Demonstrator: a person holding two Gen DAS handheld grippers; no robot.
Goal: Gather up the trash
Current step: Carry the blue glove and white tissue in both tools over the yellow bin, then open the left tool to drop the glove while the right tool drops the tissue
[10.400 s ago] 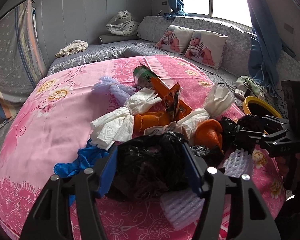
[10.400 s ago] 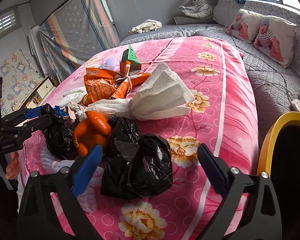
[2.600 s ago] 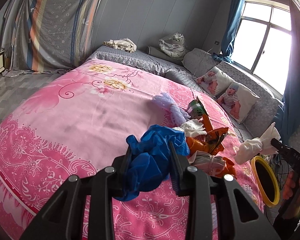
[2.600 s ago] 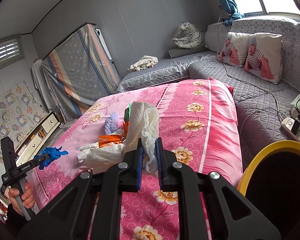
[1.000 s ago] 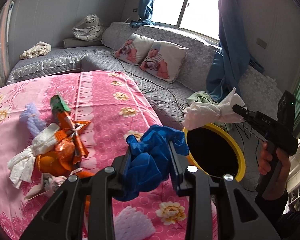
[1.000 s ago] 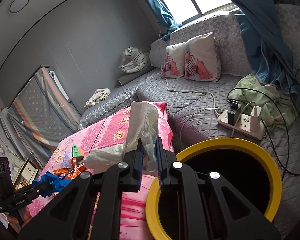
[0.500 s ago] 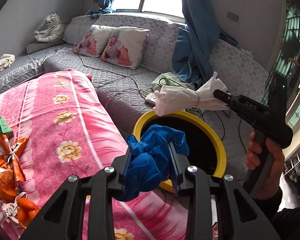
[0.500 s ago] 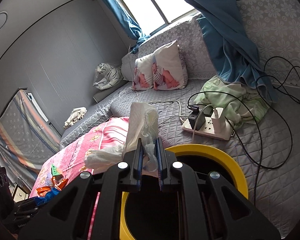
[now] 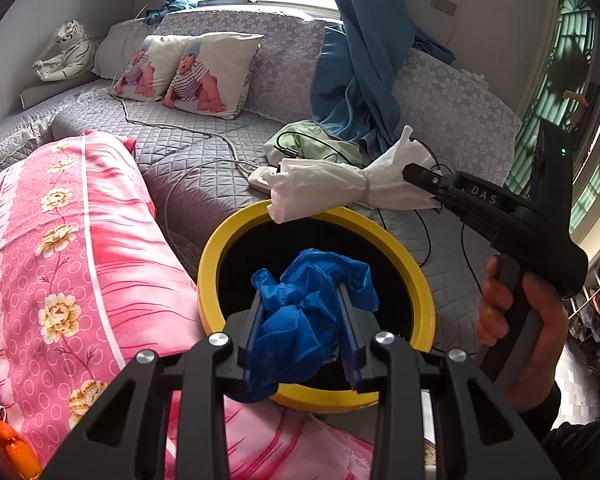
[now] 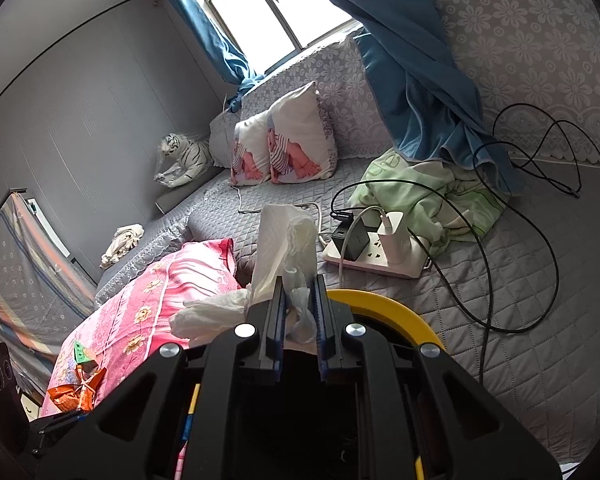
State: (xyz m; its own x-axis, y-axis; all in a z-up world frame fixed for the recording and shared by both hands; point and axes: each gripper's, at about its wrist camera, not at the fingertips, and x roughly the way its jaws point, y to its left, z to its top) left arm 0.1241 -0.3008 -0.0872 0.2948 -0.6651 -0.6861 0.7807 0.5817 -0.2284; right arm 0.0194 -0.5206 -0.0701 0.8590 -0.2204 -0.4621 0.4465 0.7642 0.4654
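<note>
My left gripper (image 9: 303,300) is shut on a crumpled blue plastic bag (image 9: 308,312) and holds it over the near part of the yellow-rimmed bin (image 9: 208,264). My right gripper (image 10: 299,312) is shut on a tied white tissue bundle (image 10: 278,248). In the left wrist view that bundle (image 9: 324,190) hangs over the bin's far rim, held by the right gripper (image 9: 410,172). The bin's rim (image 10: 388,312) shows just past the right gripper.
The pink flowered bed (image 9: 80,264) lies left of the bin, with orange wrappers (image 10: 76,390) on it. A grey quilted sofa (image 9: 204,136) carries a power strip with chargers (image 10: 374,256), black cables (image 10: 540,240), green cloth (image 10: 432,196) and baby-print pillows (image 9: 188,76).
Both grippers have swung from the bed toward the bin. The blue bag is now over the bin's opening and the white bundle has come over its far rim.
</note>
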